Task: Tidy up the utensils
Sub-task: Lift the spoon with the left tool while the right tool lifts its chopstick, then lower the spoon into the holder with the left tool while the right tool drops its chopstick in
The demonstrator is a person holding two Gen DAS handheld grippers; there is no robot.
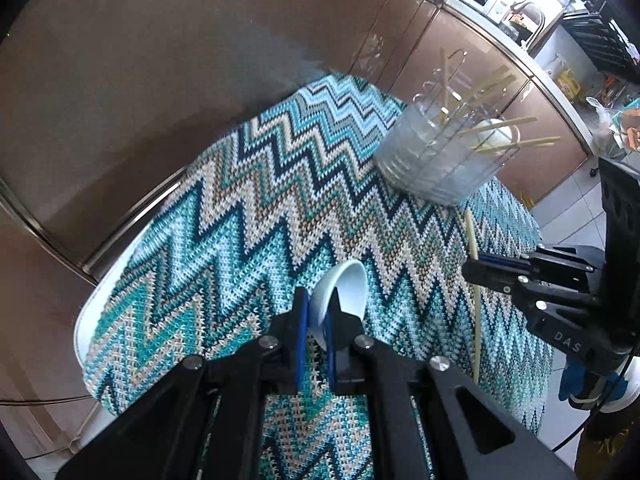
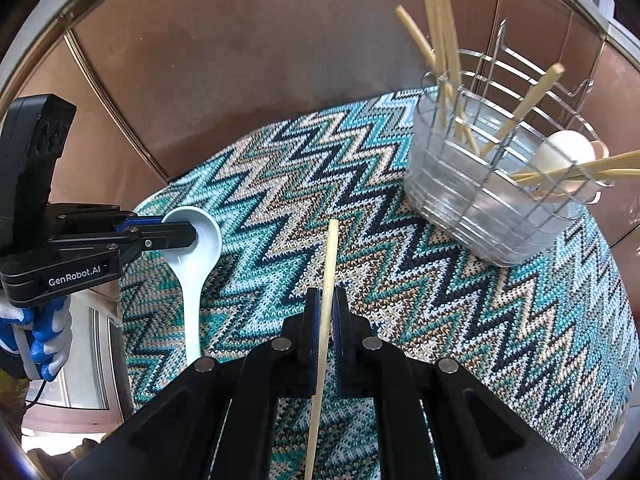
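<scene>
I find my left gripper [image 1: 316, 320] closed on the rim of the white spoon [image 2: 192, 248], one finger inside the bowl and one outside; the spoon's handle trails back toward me over the zigzag cloth [image 1: 240, 200], whether touching it I cannot tell. My right gripper [image 2: 326, 312] has its jaws narrow around a single chopstick [image 2: 330, 256], which runs lengthwise between the pads; contact looks made on the left pad, though a thin gap shows on the right, so I rate the hold as probable, not confirmed. The wire utensil basket [image 2: 472, 204] stands at the far right of the cloth, well apart from both tools, already carrying several chopsticks and another pale spoon-like piece. I judge the spoon to be glazed ceramic or hard plastic: stiff, slippery and, if ceramic, liable to chip; a rim pinch lets the long handle lever it loose, so a hold nearer the neck would be safer. The chopstick is light and rigid, prone to pivot when gripped off-centre; mid-length is the sounder place
</scene>
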